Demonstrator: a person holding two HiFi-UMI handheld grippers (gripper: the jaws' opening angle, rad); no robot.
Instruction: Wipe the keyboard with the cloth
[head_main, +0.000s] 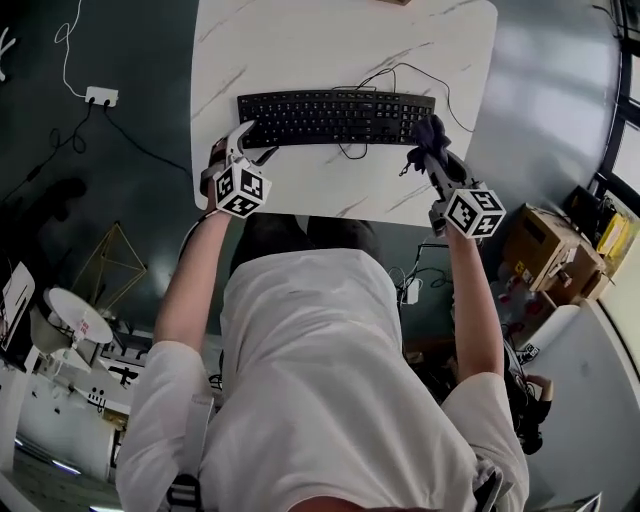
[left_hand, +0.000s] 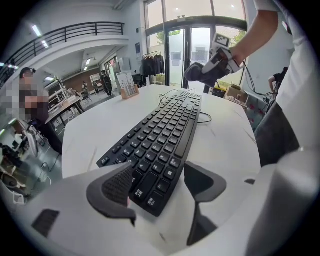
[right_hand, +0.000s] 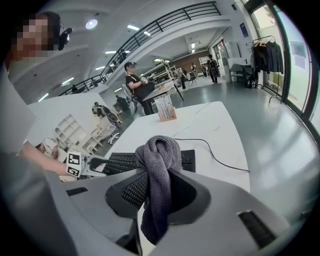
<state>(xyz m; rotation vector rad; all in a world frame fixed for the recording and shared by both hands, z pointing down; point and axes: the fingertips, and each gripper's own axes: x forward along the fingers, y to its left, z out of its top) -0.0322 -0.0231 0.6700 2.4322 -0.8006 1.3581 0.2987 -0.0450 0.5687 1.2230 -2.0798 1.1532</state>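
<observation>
On the white, grey-veined worktop (head_main: 300, 40) the black keyboard (head_main: 335, 117) lies flat, its long side facing the person, with its thin cable (head_main: 400, 72) looping off behind the right end.

Progress: wiping is judged not yet begun. The right hand-held gripper (head_main: 432, 150) is closed on the cloth (right_hand: 159, 165) and hangs over the right end of the keyboard. From the left gripper view the cloth appears to be in the air, clear of the keys (left_hand: 165, 135), though contact cannot be ruled out from the head view. The left hand-held gripper (head_main: 255, 142) stands with its jaws wide apart at the keyboard's left end. The near corner of the board sits between them, and neither pad is clamped on it. My reading is that this hand is placed to steady the board. All of the wiping is left to do: lowering the cloth onto the keys and passing it along the rows.

Condition of the items: the cloth is dark grey, knitted and soft, bunched into a folded-over wad that stands above the jaws, with a loose tail hanging below them. The keyboard is full-size and low in profile. No dust or marks can be made out on it.
</observation>
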